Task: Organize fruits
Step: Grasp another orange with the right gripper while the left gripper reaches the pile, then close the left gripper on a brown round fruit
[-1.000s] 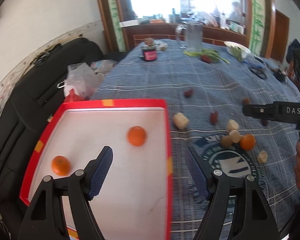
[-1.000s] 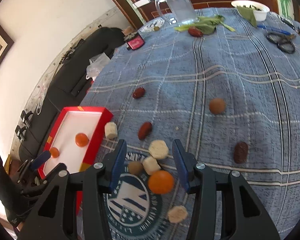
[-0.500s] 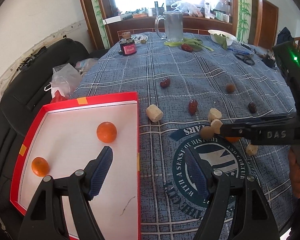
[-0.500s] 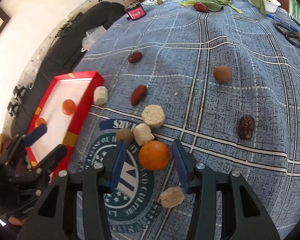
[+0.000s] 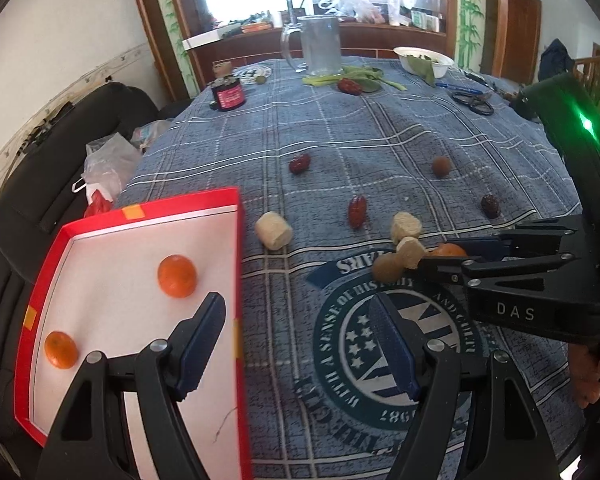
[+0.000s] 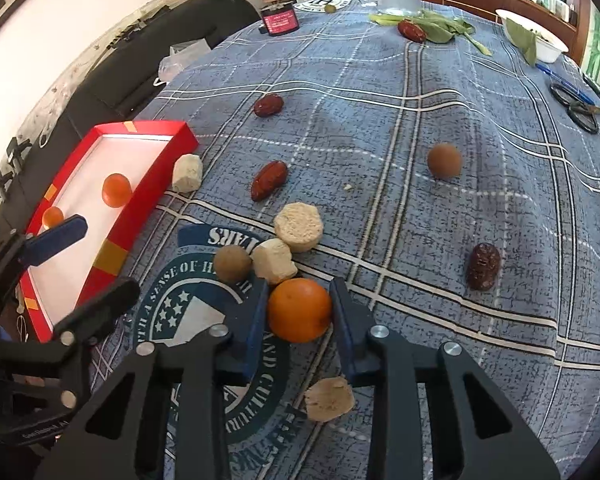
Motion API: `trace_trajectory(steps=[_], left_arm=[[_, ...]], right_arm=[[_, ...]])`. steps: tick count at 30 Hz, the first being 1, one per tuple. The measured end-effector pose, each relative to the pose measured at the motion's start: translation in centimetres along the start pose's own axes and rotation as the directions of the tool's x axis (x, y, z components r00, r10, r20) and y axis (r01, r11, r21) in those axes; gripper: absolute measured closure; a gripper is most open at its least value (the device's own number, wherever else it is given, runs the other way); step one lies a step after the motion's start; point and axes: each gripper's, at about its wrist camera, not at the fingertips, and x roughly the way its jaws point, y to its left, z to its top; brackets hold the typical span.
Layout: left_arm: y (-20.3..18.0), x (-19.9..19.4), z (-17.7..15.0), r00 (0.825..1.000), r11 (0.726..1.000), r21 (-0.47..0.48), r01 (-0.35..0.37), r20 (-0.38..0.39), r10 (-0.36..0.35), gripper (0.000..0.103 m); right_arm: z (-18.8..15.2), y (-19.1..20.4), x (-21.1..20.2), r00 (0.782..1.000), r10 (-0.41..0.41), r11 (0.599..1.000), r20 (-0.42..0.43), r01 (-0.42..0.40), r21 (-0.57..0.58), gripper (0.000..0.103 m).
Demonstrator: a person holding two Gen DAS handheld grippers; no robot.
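Observation:
In the right wrist view an orange (image 6: 300, 310) rests on the blue plaid tablecloth, and my right gripper (image 6: 299, 312) is shut on it, one blue pad against each side. The left wrist view shows that orange (image 5: 451, 249) partly hidden behind the right gripper (image 5: 440, 258). A red tray (image 5: 236, 232) with a white floor holds two oranges (image 5: 177, 276) (image 5: 61, 349). My left gripper (image 5: 296, 320) is open and holds nothing, straddling the tray's right rim. It also appears at the lower left of the right wrist view as the left gripper (image 6: 80, 268) beside the tray (image 6: 156, 184).
Red dates (image 6: 269, 180) (image 6: 269, 105), a dark date (image 6: 483, 266), brown round fruits (image 6: 232, 263) (image 6: 444, 160) and beige chunks (image 6: 299, 227) (image 6: 330, 398) crowd around the orange. A glass mug (image 5: 320, 46), jar (image 5: 228, 96), bowl (image 5: 422, 58) and scissors (image 5: 474, 102) stand far back. A black sofa (image 5: 40, 160) lies left.
The right gripper came down over the orange and its fingers closed onto it. The left gripper stayed open and shifted right, from over the tray's middle to its right rim.

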Motion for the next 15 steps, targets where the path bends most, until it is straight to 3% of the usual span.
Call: trace_trajectory(steps=[12,15], left_arm=[[-2.9,2.7,1.6,0.996,0.995,0.064,0.075,-0.046,-0.072,0.029],[-3.2,3.2,1.8,0.995,0.994,0.066,0.089,-0.056,-0.085,0.034]], right_arm=[[1.0,-4.2,-2.7,0.994,0.038,0.98,0.104,-0.057,0.189,0.07],[1.0,-4.5,-2.7,0.994,0.04,0.977,0.105,-0.061,0.206,0.07]])
